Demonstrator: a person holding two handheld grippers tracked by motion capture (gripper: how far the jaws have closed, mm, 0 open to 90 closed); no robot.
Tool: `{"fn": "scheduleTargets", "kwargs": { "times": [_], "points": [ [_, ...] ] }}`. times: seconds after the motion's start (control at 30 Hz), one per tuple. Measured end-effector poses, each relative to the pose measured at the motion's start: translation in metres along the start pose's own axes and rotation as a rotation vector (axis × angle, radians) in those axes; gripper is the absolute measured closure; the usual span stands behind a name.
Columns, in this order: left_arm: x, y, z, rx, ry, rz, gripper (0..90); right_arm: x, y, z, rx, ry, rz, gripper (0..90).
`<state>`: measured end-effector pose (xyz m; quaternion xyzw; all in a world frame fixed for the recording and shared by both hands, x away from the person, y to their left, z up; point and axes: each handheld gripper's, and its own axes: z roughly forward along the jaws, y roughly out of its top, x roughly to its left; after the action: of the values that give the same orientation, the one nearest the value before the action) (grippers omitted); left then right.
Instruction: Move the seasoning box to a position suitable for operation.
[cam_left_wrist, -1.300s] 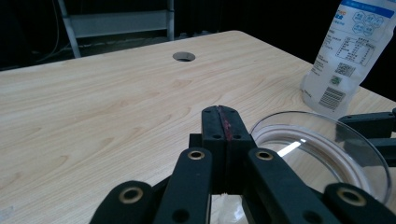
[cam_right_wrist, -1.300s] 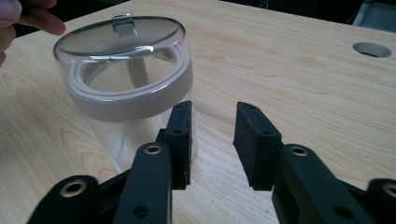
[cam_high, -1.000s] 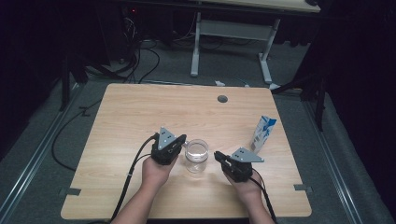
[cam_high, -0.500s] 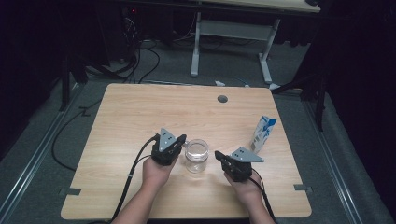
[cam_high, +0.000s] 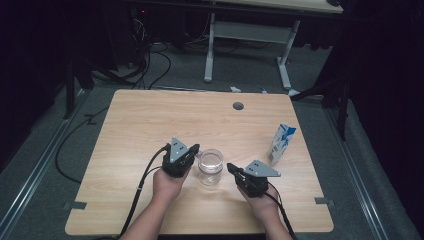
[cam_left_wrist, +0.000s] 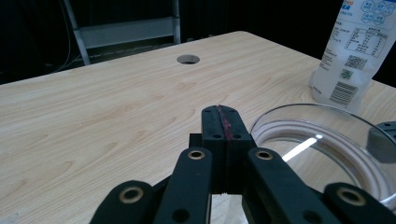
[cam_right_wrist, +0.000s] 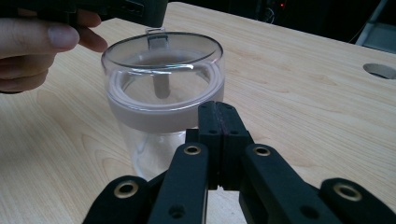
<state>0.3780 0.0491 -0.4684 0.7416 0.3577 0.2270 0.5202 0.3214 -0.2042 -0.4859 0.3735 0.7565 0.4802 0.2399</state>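
- Table (cam_high: 150, 125): pale wood grain, smooth, matt.
- Jar (cam_high: 210, 167): clear glossy plastic or glass, frosted band under the rim.
- Carton (cam_high: 283, 144): printed, slightly glossy card.
- Both grippers' jaws: matt black plastic.

On the table (cam_high: 150, 125): one clear lidded jar (cam_high: 210, 166), one blue-and-white carton (cam_high: 283, 144). Two grippers: left gripper (cam_high: 192, 151), right gripper (cam_high: 231, 167). One cable hole (cam_high: 238, 106).
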Motion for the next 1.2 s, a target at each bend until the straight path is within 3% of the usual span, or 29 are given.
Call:
{"fn": "scheduleTargets", "kwargs": {
  "times": [1.2],
  "points": [
    [0.0028, -0.0027, 0.0008, -0.011, -0.002, -0.022, 90.0, 0.0054, 0.0033, 0.0019, -0.02, 0.017, -0.023, 89.6]
  ]
}}
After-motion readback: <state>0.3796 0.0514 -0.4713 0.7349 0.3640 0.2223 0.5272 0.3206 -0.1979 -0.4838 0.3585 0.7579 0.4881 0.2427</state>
